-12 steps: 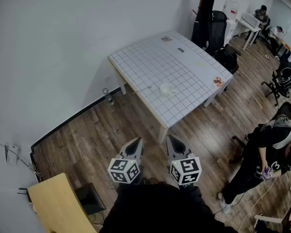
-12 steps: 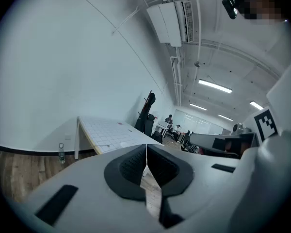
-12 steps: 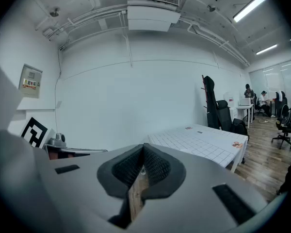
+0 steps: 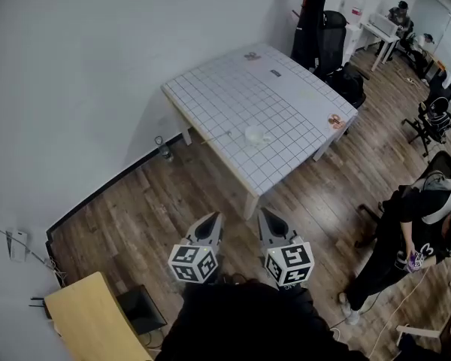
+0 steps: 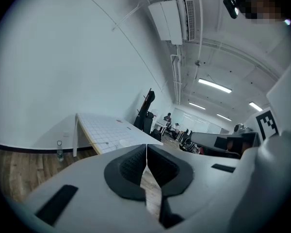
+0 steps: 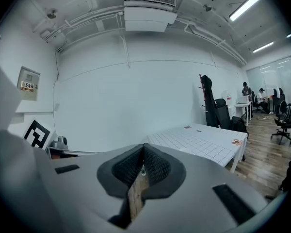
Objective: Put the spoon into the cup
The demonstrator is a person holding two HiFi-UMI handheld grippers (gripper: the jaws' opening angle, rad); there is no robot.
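**A:** Where's the spoon (image 4: 216, 136)?

**B:** It's flat on the white table (image 4: 286, 96), just left of the cup (image 4: 255, 134) and close to the table's edge. Both are well away from the grippers.

**A:** And the jaws?

**B:** The left gripper (image 4: 213, 218) and right gripper (image 4: 264, 216) are both pressed together, with nothing between them.

**A:** What's the risk?

**B:** The spoon looks thin. Closed tips could nudge it over the edge or knock the cup.
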